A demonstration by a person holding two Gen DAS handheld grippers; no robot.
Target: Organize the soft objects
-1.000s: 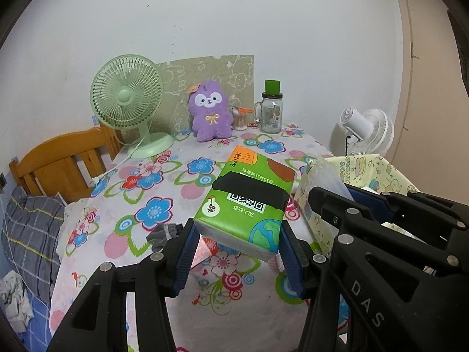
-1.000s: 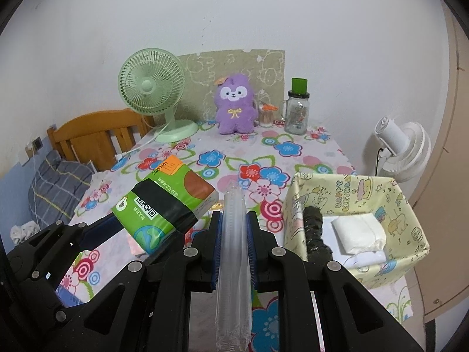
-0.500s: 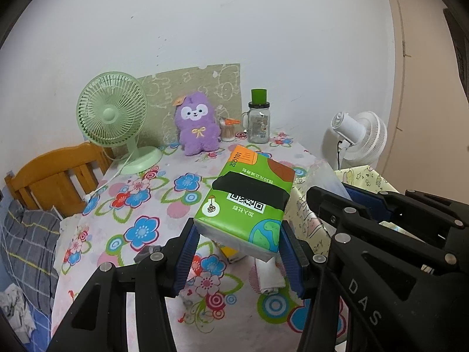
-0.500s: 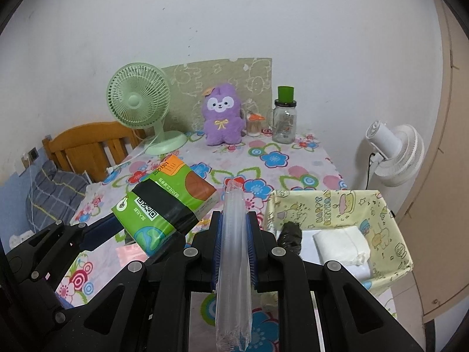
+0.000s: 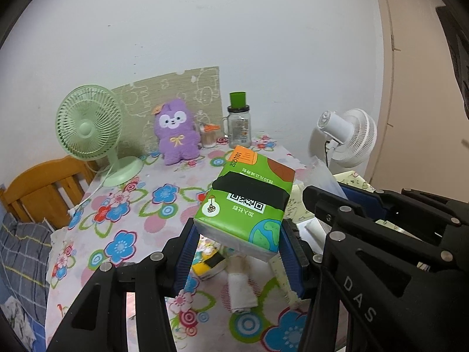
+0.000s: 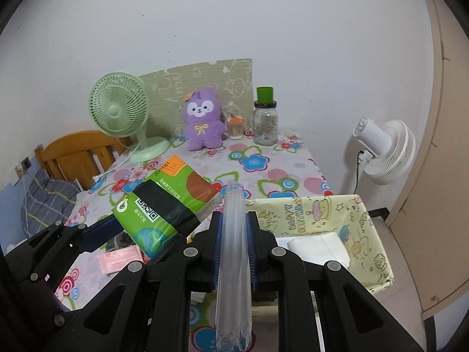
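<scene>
With your left gripper (image 5: 237,252) clamped on the green tissue pack (image 5: 249,202) above the table's right edge and your right gripper (image 6: 234,246) pinching what looks like a clear plastic sleeve (image 6: 233,264), next lower both into the yellow box (image 6: 372,234).

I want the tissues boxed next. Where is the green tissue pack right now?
The green tissue pack is off the table, clamped in the left gripper above the floral tablecloth; in the right wrist view it sits left of the yellow box.

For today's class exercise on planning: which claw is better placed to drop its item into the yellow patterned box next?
Right. The right claw, shut on the clear plastic sleeve, is beside the yellow patterned box.
</scene>
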